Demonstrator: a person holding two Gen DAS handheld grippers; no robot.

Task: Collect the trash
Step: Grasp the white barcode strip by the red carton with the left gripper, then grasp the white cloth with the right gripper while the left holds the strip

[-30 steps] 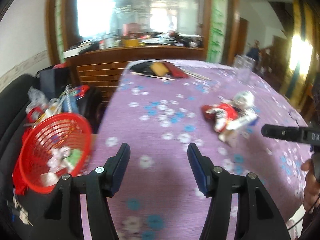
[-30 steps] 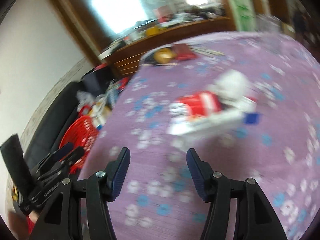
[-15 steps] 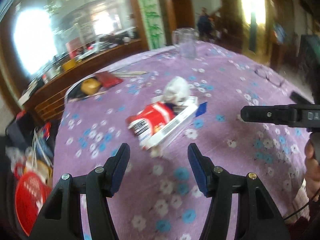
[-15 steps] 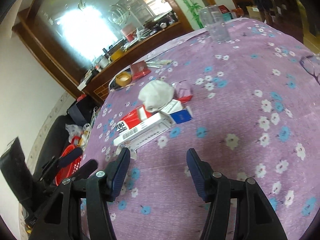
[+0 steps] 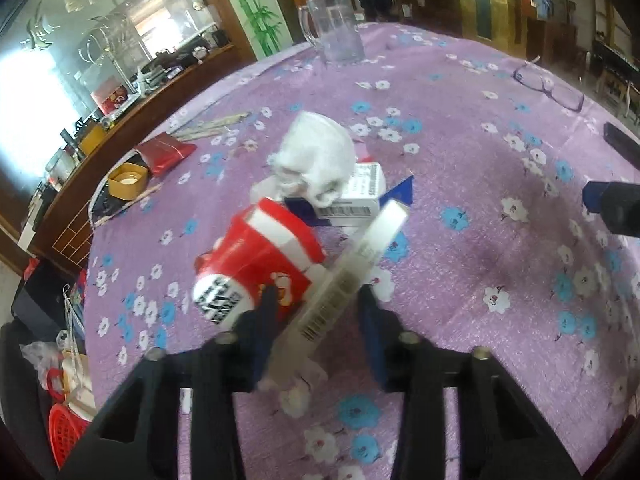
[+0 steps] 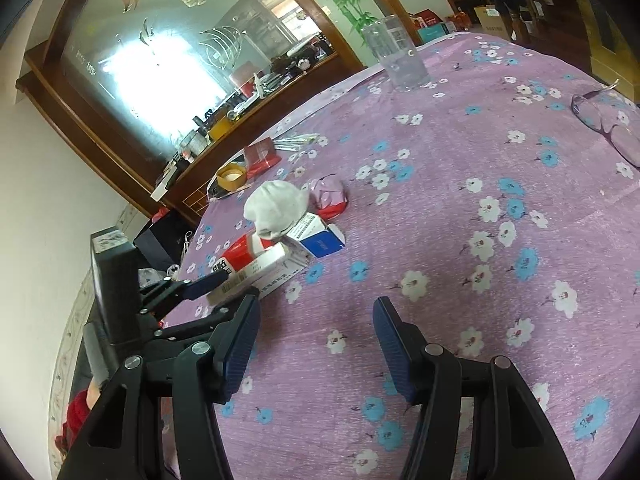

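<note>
A heap of trash lies mid-table on the purple flowered cloth (image 5: 500,264): a long white barcoded box (image 5: 360,256), a red packet (image 5: 256,264), a crumpled white tissue (image 5: 316,160) and a small white-and-blue box (image 5: 356,196). My left gripper (image 5: 316,312) is closing its jaws around the near end of the long white box, pads against its sides; the right wrist view shows the same grip (image 6: 228,288). My right gripper (image 6: 316,320) hovers open over bare cloth, right of the heap, nothing between its fingers. A pink wrapper (image 6: 330,196) lies behind the tissue.
A red basket (image 5: 64,432) with trash sits off the table's left edge. A clear glass mug (image 5: 334,28) stands at the far side, eyeglasses (image 5: 548,84) far right. A yellow tin (image 5: 126,178) and a red pouch (image 5: 164,152) lie far left.
My left gripper swung from the red basket to the heap, dropped down and narrowed its jaws around the long white box. My right gripper moved closer and stays equally wide.
</note>
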